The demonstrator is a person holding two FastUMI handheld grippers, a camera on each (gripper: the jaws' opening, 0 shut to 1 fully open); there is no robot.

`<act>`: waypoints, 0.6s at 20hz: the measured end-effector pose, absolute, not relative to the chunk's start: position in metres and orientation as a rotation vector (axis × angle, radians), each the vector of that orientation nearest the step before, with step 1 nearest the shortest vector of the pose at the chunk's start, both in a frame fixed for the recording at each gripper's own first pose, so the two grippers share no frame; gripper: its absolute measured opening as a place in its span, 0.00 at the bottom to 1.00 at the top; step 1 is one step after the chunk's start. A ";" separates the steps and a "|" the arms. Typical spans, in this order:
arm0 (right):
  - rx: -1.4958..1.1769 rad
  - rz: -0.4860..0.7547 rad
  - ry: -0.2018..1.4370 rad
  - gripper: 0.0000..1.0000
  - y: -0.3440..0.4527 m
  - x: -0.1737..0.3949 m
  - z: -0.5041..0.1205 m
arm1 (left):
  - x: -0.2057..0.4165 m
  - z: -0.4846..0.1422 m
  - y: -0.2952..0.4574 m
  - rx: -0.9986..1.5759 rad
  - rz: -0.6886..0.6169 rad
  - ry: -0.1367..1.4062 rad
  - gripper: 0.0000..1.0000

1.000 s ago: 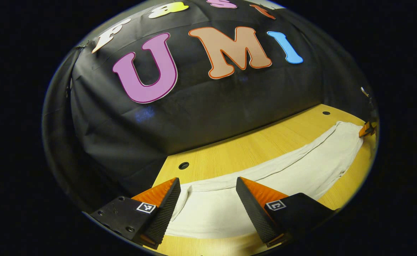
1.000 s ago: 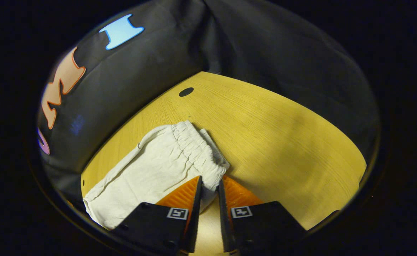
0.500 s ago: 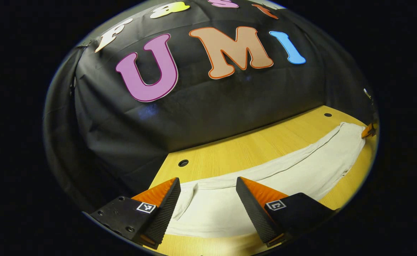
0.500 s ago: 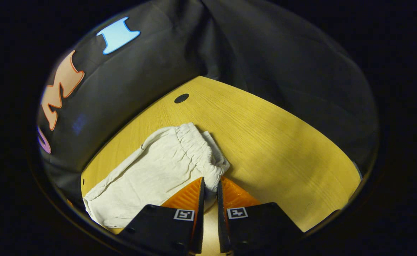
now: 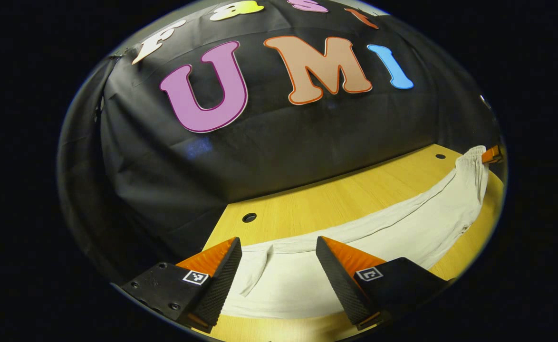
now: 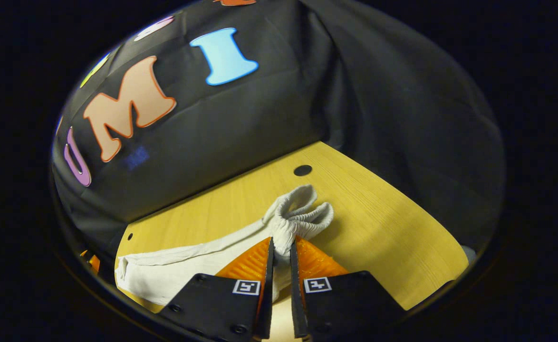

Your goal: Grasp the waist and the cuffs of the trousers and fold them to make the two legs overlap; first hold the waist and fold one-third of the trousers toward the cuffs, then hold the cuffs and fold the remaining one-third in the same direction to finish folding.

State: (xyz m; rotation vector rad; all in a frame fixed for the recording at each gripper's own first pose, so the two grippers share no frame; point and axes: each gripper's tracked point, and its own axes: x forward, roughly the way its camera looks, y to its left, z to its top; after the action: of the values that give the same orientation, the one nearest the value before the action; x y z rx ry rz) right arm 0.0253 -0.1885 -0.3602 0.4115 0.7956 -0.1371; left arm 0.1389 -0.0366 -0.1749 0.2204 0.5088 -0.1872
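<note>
right tool (image 6: 280, 247) is pinching the trousers' (image 6: 198, 259) waist (image 6: 303, 216) off the counter (image 6: 393, 247); left tool (image 5: 279, 263) is straddling the cuffs (image 5: 279, 285), fingers spread.

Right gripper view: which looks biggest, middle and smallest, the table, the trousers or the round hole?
1. Yellow wooden table, largest.
2. White crumpled cloth trousers, middle.
3. Small dark round hole in the tabletop, smallest.

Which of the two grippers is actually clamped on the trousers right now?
The right gripper: its fingers pinch the gathered waist of the trousers. The left gripper stands open over the cuffs end.
</note>
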 end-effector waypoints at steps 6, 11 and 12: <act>0.364 -0.024 0.716 0.19 -0.190 0.029 -0.345 | 0.139 -0.182 -0.001 0.176 -0.167 0.518 0.96; 0.315 0.077 0.660 0.19 -0.185 0.034 -0.342 | 0.134 -0.189 0.037 0.169 -0.138 0.534 0.96; 0.310 0.094 0.651 0.19 -0.185 0.032 -0.341 | 0.133 -0.189 0.045 0.169 -0.130 0.536 0.96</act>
State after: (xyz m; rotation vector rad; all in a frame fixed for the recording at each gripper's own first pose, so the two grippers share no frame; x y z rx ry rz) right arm 0.0323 -0.1853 -0.3409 0.3103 0.6512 0.0939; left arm 0.1327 0.0455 -0.1887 0.1686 0.5358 -0.1304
